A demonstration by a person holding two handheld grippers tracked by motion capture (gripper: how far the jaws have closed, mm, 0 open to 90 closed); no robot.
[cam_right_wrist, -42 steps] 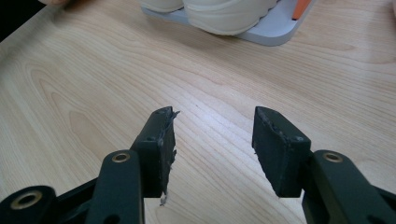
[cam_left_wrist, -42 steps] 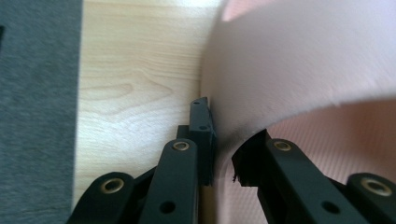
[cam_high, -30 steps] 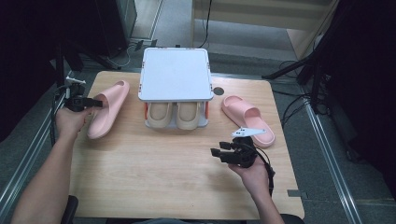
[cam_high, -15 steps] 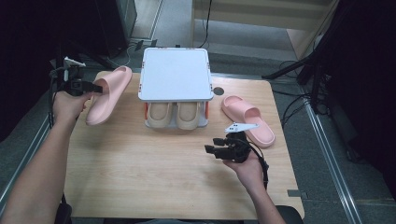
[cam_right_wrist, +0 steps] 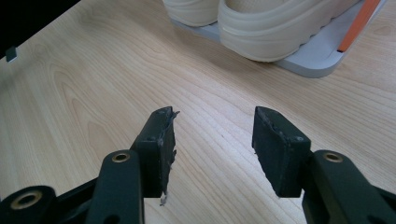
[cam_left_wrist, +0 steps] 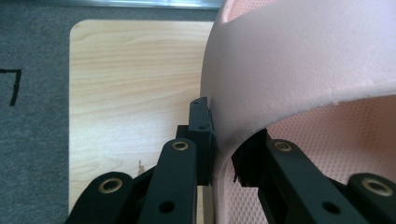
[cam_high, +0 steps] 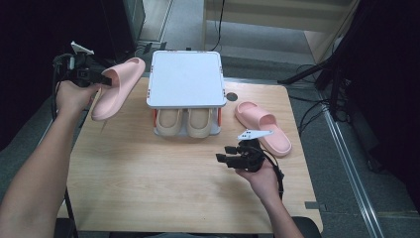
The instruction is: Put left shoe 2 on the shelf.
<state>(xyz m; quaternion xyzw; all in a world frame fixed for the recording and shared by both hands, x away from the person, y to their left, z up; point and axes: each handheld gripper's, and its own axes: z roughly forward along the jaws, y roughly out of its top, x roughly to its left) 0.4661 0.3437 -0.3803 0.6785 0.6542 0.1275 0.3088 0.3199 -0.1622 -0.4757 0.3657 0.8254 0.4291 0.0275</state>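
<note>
Left gripper [cam_high: 101, 78] clamps the strap of a pink slipper [cam_high: 116, 88] lifted at ten o'clock of the table [cam_high: 148, 188]; looks light, soft foam, strap best; right gripper [cam_high: 224, 154] gapes empty.

Hanging tilted above the table's left edge, strap pinched: pink slide slipper [cam_high: 115, 88]. Lying flat at the right: its mate [cam_high: 262, 127].

Black left gripper [cam_high: 101, 79] clamps a pale pink slipper [cam_high: 117, 87], its footbed right at the jaws stippled with fine dots. Ahead of the black right gripper [cam_right_wrist: 212, 140] sit two cream slippers [cam_right_wrist: 261, 28] on a white-grey rack [cam_high: 185, 79] with orange posts, over light, streaky wood-grain table [cam_right_wrist: 70, 93]. Just beside that gripper lies another pink slipper [cam_high: 262, 126].
</note>
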